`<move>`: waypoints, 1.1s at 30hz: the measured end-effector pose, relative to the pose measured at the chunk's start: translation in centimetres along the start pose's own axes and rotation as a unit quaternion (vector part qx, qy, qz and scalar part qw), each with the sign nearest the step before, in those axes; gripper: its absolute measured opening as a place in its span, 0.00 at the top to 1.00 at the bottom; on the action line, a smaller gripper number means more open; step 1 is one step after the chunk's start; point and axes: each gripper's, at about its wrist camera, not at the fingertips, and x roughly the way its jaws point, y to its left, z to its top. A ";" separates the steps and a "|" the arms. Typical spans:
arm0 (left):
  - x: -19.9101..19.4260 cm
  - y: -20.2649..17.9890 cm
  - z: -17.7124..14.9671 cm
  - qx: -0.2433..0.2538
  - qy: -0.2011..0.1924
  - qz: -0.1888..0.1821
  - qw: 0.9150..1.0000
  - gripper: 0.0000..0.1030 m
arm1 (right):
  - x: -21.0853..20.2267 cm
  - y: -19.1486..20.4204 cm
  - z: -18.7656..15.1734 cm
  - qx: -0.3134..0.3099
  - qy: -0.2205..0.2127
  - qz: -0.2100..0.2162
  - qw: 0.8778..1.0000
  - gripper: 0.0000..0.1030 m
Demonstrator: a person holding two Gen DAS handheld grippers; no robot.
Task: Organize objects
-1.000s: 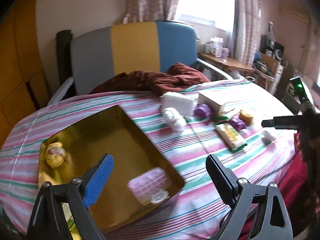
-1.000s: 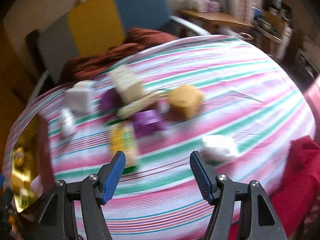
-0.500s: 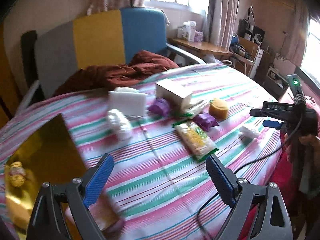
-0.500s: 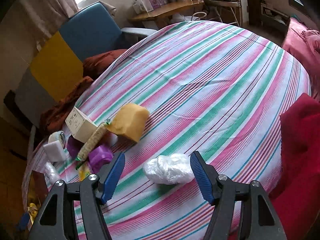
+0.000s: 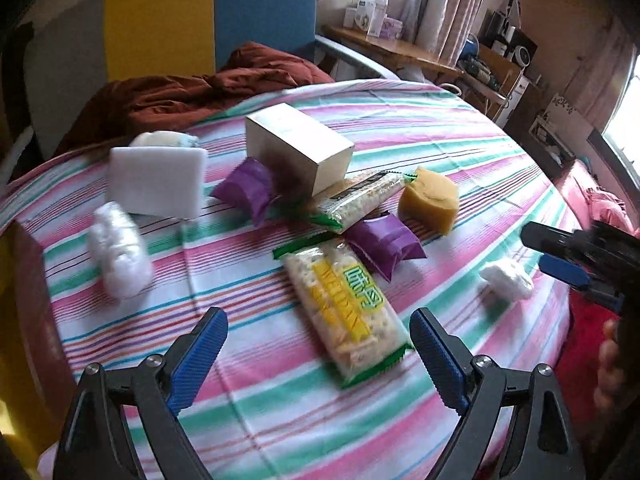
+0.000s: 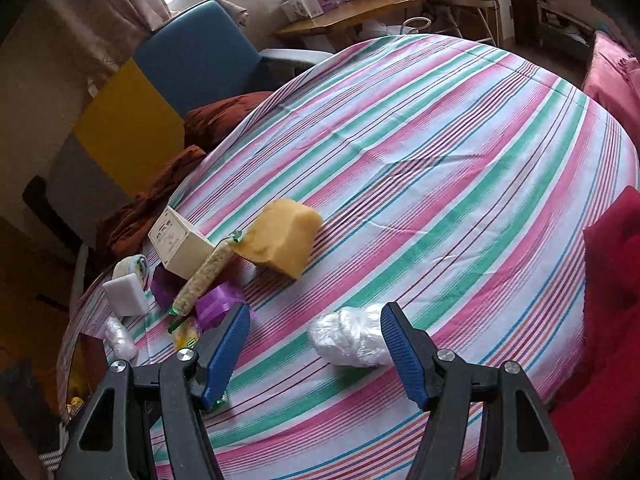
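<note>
Most items remain loose on the striped tablecloth (image 5: 248, 408): snack packet (image 5: 344, 312), yellow sponge (image 5: 430, 200), white box (image 5: 300, 146); sorting looks mostly undone. Left gripper (image 5: 318, 354) empty, jaws closing, over the snack packet. Right gripper (image 6: 314, 350) fingers apart, straddling a white plastic-wrapped bundle (image 6: 348, 336), not pressing it

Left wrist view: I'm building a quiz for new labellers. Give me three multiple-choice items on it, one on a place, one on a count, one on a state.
1. Where is the yellow sponge?
A. right of the beige box
B. on the white foam block
C. in the left tool

2. How many purple packets are there?
A. one
B. two
C. four

3. What do the left tool's pads grip?
A. the yellow-green snack packet
B. the sponge
C. nothing

Answers: 1 A, it sits on the cloth beside the box's right end. 2 B, one left of the box, one beside the snack packet. 3 C, the closing pads touch nothing.
</note>
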 end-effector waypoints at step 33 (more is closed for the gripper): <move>1.8 3.7 -2.7 -0.031 0.003 -0.038 0.999 0.53 | 9.3 9.4 -0.1 -0.119 0.142 0.028 0.982 0.33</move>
